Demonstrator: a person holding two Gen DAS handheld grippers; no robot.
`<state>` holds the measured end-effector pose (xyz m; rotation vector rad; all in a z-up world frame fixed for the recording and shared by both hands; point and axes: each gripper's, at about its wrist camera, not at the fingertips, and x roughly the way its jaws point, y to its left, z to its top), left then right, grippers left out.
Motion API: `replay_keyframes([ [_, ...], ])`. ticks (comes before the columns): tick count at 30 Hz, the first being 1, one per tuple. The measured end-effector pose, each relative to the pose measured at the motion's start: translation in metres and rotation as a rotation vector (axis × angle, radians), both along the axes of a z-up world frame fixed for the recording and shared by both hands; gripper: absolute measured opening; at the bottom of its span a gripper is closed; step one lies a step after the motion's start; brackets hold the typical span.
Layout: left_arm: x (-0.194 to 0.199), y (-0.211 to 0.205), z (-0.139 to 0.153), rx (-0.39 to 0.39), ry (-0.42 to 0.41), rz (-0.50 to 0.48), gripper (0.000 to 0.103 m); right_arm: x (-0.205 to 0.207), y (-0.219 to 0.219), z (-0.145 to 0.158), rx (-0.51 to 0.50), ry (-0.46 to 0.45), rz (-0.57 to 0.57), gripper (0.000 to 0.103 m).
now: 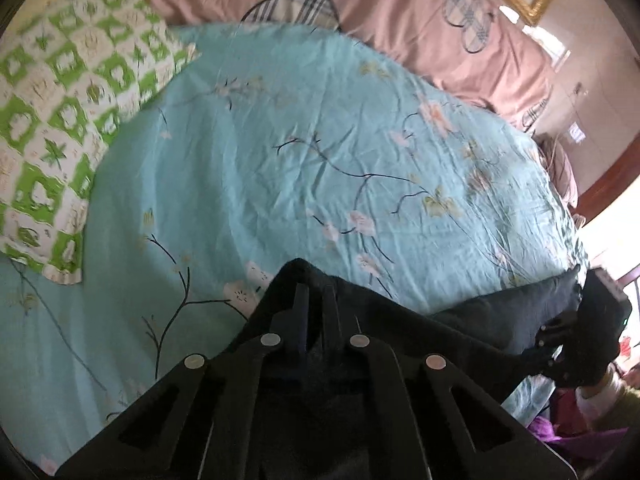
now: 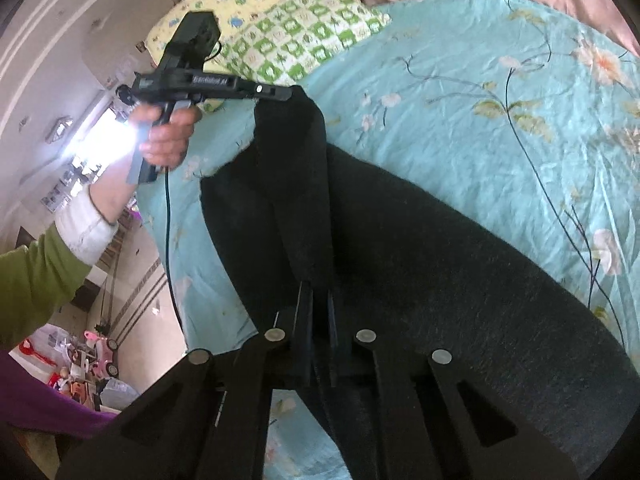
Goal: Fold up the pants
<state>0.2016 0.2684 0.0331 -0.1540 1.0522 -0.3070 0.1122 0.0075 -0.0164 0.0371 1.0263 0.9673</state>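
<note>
The black pants lie on a light blue flowered bedsheet. My left gripper is shut on an edge of the pants and holds it up off the bed; it also shows in the right wrist view, pinching a raised corner of the cloth. My right gripper is shut on another part of the same edge; it also shows at the far right of the left wrist view. The cloth hangs between the two grippers.
A green-and-white checked pillow lies at the left. A pink quilt runs along the back of the bed. The bedsheet spreads ahead. The bed's edge and a cluttered floor with toys are at the left.
</note>
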Motion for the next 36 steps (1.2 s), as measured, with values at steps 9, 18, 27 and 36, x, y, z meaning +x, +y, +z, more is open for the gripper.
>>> replay_keyframes([
  [9,-0.052,0.001,0.024,0.030,-0.119,0.031,0.000,-0.016,-0.002,0.011,0.016,-0.065,-0.012,0.007],
  [18,-0.123,0.017,0.017,-0.046,-0.204,0.136,0.000,-0.048,0.011,0.020,-0.071,-0.215,0.058,0.006],
  [27,-0.157,0.036,-0.017,-0.143,-0.188,0.246,0.001,-0.071,0.020,0.009,-0.165,-0.281,0.100,0.006],
  [36,-0.173,0.049,-0.042,-0.208,-0.137,0.369,0.003,-0.078,0.026,0.004,-0.202,-0.292,0.102,0.006],
])
